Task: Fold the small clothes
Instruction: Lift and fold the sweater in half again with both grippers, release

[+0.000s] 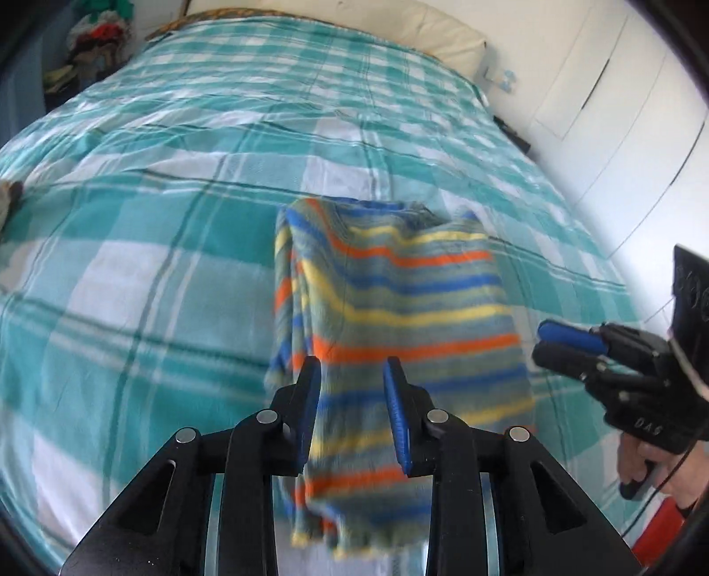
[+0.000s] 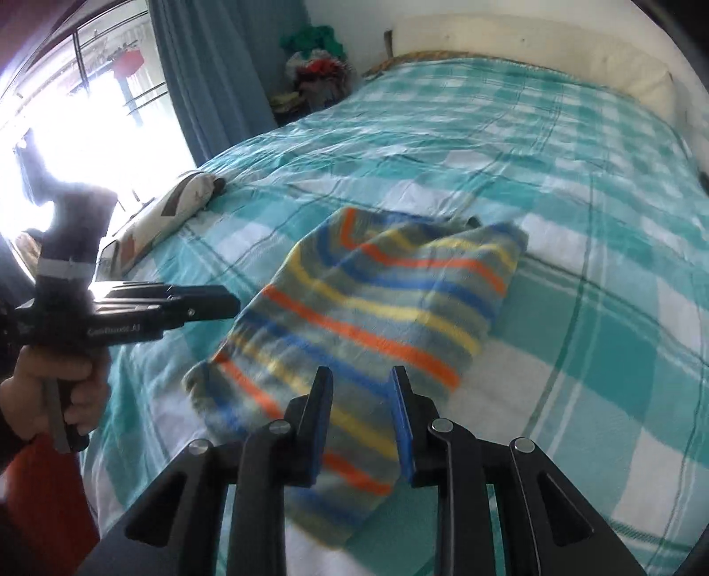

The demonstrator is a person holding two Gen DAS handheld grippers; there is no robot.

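A small striped garment (image 1: 399,319), grey with orange, yellow and blue stripes, lies folded lengthwise on the teal checked bedspread (image 1: 155,230). It also shows in the right wrist view (image 2: 368,319). My left gripper (image 1: 352,390) hovers open and empty over its near end. My right gripper (image 2: 361,398) hovers open and empty over its near end too. The right gripper also shows at the right edge of the left wrist view (image 1: 549,343). The left gripper shows at the left of the right wrist view (image 2: 230,301), side on.
A cream pillow (image 1: 443,35) lies at the head of the bed. A patterned cushion (image 2: 177,204) sits at the bed's window-side edge. A pile of clothes (image 2: 319,71) stands beside a blue curtain (image 2: 212,79). White cupboard doors (image 1: 620,110) line the other side.
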